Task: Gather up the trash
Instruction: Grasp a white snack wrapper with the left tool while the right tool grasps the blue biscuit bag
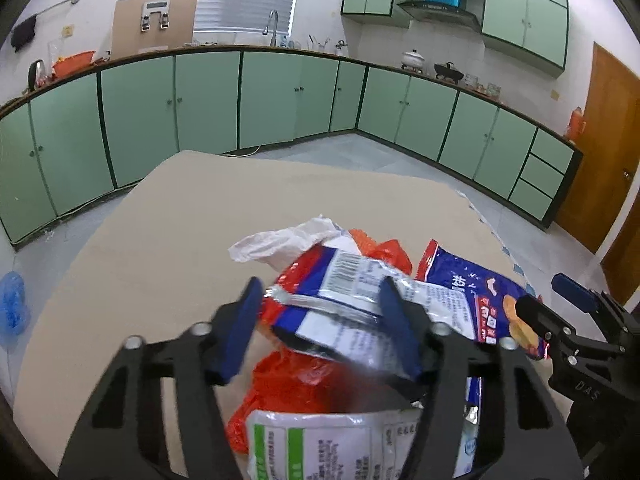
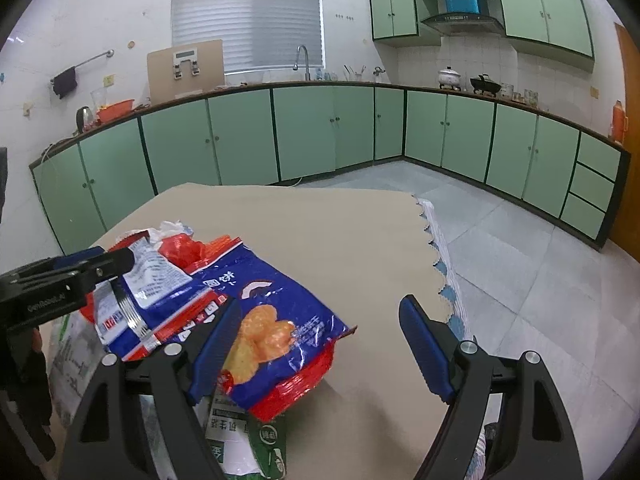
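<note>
A pile of empty snack wrappers lies on the tan table. My left gripper is open, its blue fingers either side of a red, blue and white wrapper on top of the pile. A blue and red chip bag lies to the right; it also shows in the left wrist view. A white and green wrapper lies nearest. A crumpled white plastic bag and orange wrappers sit at the far side. My right gripper is open over the chip bag's right end, and shows in the left wrist view.
The table's right edge has a scalloped cloth fringe, with grey tiled floor beyond. Green kitchen cabinets line the far walls. A blue bag lies on the floor to the left.
</note>
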A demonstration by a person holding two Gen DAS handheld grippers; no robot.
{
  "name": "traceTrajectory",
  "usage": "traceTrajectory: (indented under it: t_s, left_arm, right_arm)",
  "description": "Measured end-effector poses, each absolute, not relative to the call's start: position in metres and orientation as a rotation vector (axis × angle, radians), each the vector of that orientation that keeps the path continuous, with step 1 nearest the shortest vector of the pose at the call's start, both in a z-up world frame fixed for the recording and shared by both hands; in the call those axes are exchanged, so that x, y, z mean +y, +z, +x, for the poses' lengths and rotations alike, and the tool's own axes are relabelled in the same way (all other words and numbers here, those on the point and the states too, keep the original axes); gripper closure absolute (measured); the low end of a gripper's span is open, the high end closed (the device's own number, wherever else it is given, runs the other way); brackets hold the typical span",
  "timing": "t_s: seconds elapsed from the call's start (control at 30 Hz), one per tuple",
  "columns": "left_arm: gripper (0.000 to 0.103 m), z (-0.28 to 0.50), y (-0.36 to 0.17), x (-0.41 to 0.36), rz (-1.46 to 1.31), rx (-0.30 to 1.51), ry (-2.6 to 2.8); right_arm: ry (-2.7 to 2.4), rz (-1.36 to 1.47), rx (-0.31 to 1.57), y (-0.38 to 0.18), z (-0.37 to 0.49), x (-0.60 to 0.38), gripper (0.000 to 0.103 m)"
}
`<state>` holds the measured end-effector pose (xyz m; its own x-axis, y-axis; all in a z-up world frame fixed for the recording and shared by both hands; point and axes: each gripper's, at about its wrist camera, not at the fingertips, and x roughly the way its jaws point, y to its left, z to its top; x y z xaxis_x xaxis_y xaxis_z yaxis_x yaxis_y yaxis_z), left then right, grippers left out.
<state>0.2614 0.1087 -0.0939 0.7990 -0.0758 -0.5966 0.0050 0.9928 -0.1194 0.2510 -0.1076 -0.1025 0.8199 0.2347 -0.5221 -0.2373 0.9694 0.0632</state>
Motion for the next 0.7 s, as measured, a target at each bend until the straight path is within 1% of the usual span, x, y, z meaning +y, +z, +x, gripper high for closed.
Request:
traceTrajectory:
  t_s: [0.03,0.07,0.1,0.13,0.17,0.33,0.57,0.7]
  left_arm:
    - [0.062,0.26,-0.094,0.106,-0.106,0.64,-0.038]
    - [0.067,0.259,-0.094,0.105,-0.103,0.638,-0.035]
    - [0.077,0.257,-0.094,0.104,-0.104,0.632,-0.029]
    - [0.09,0.255,-0.094,0.104,-0.105,0.629,-0.025]
    - [0.099,0.253,-0.095,0.104,-0.107,0.63,-0.024]
    - [0.102,0.243,-0.099,0.105,-0.119,0.629,-0.016]
    - [0.103,0.237,-0.1,0.108,-0.124,0.619,-0.015]
    - [0.103,0.232,-0.098,0.106,-0.115,0.612,-0.022]
  right_arm:
    - [0.253,-0.004,0.557,-0.103,0.251,-0.108,0.023]
    - [0.254,-0.004,0.557,-0.103,0.25,-0.108,0.023]
    - [0.255,-0.003,0.559,-0.103,0.25,-0.108,0.023]
    - [0.256,-0.002,0.56,-0.104,0.25,-0.108,0.023]
    - [0.258,0.001,0.564,-0.104,0.25,-0.108,0.023]
    - [0.267,0.011,0.605,-0.112,0.254,-0.108,0.023]
    - [0.299,0.041,0.676,-0.12,0.261,-0.11,0.023]
    - [0.32,0.036,0.693,-0.121,0.259,-0.106,0.019]
